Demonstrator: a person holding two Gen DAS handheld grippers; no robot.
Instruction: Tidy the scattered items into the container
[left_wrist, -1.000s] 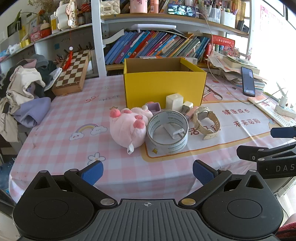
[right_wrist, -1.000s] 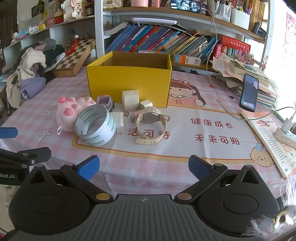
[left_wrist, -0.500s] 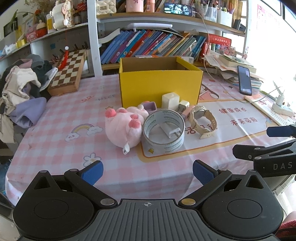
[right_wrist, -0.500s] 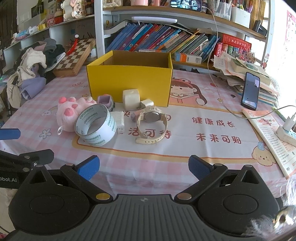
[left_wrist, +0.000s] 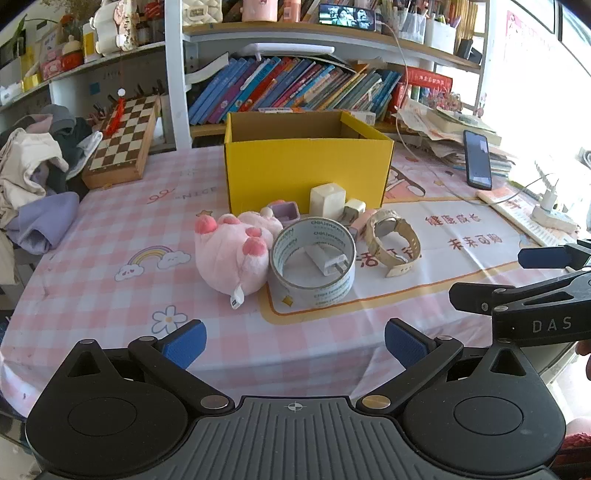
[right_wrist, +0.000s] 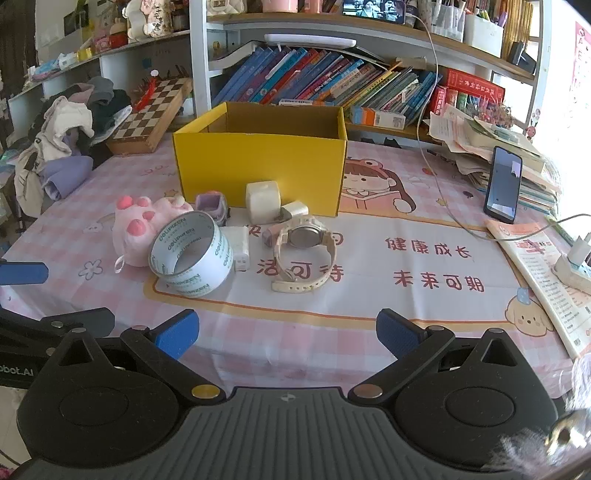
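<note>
- The left gripper (left_wrist: 294, 338) hovers over the near edge of the tabletop (left_wrist: 110, 236), jaws spread wide and holding nothing.
- The right gripper (right_wrist: 286, 330) hovers the same way beside it, jaws spread wide and holding nothing; its side shows at 3 o'clock in the left wrist view.
- The yellow box (left_wrist: 306, 166) stands open-topped toward the far side of the tabletop, at 12 o'clock from both grippers; what it holds cannot be seen.
- The scattered things lie in a cluster just in front of the box, all outside it.
- The pink plush toy (left_wrist: 232, 254) lies at 9 o'clock of the cluster, touching the tape roll (left_wrist: 313, 264).
- The tape roll leans tilted on its edge, its hole facing the left gripper; through the hole a white charger plug (left_wrist: 327, 260) shows behind it.
- The watch (right_wrist: 304, 251) lies at 3 o'clock from the tape roll, strap curled, near but apart from it.
- A white cube (right_wrist: 263, 201) and a small purple cup (right_wrist: 210, 205) sit right against the box front, at 12 o'clock from the tape roll.
- A phone (right_wrist: 502, 184) leans upright against a paper stack at 2 o'clock, well apart from the cluster.
- A chessboard (left_wrist: 123, 142) rests at 10 o'clock, beside a heap of clothes (left_wrist: 33, 177).
</note>
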